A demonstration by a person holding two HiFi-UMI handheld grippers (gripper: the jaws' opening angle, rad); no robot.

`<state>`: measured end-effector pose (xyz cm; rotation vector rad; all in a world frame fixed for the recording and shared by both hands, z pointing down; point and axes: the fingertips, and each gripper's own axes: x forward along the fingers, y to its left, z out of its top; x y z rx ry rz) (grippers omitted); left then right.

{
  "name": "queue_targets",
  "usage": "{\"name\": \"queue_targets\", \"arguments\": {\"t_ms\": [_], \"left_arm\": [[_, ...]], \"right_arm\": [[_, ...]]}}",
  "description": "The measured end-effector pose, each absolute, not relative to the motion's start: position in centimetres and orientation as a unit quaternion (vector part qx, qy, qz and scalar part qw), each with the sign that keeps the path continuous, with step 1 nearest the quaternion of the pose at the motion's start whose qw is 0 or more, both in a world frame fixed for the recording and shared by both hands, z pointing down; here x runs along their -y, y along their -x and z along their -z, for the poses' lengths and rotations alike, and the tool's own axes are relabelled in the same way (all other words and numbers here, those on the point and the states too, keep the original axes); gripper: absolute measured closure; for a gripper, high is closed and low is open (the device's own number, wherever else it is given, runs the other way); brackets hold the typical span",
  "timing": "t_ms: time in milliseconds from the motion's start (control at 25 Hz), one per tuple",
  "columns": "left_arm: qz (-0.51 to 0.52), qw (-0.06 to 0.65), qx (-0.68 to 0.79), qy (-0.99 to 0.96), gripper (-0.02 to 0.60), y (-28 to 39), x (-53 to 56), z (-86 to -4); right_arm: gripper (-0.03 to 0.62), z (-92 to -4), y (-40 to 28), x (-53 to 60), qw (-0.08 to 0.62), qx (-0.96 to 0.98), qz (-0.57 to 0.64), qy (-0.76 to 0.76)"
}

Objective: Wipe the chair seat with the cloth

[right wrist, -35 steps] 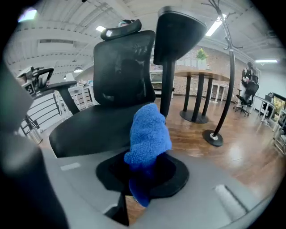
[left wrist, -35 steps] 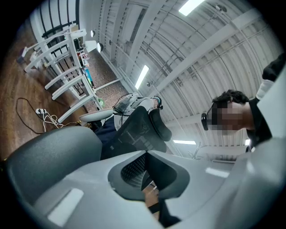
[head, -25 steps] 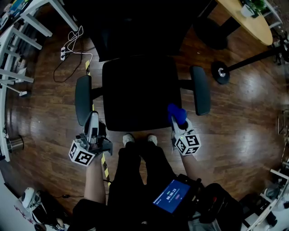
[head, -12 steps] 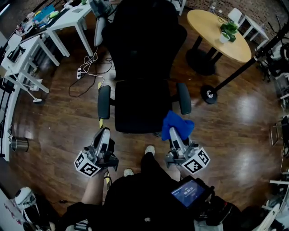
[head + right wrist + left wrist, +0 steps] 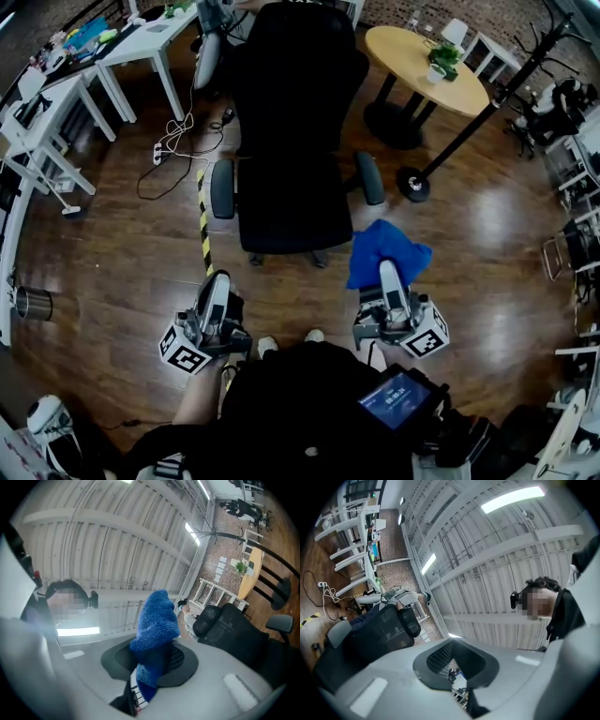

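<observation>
The black office chair stands ahead of me in the head view, its seat (image 5: 295,206) between two grey armrests. Both grippers are held back from it, over the wood floor. My right gripper (image 5: 387,272) is shut on a blue cloth (image 5: 380,248), which hangs in a bunch off the chair's front right corner, apart from the seat. In the right gripper view the right gripper (image 5: 140,686) points upward, with the cloth (image 5: 157,625) standing out of its jaws. My left gripper (image 5: 215,286) is shut with nothing in it, and the left gripper (image 5: 457,693) tilts toward the ceiling.
A round wooden table (image 5: 427,66) and a stand's round base (image 5: 412,183) are at the back right. White desks (image 5: 141,42) line the left, with a power strip and cables (image 5: 173,141) on the floor. Yellow-black tape (image 5: 204,234) runs past the chair's left.
I have stepped back from the chair. Both grippers have come away from the seat's front edge, and the blue cloth has gone from the seat's right corner to above the floor.
</observation>
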<state>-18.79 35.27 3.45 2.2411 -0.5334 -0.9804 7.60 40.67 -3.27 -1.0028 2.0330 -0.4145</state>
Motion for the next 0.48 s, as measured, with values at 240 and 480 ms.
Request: {"name": "queue_targets", "arguments": {"t_ms": [240,480], "left_arm": [[0.399,0.289,0.197,-0.847,0.589,16.9,-37.0,-0.1],[0.399,0.277,0.176,-0.856,0.589,13.9,-38.1,2.6]], "right_arm": [[0.51,6.1,-9.6,-44.0,0.464,-0.797,0.149,0.358],[0.511,7.4,-13.4,-46.8,0.496,-0.785,0.128,0.349]]}}
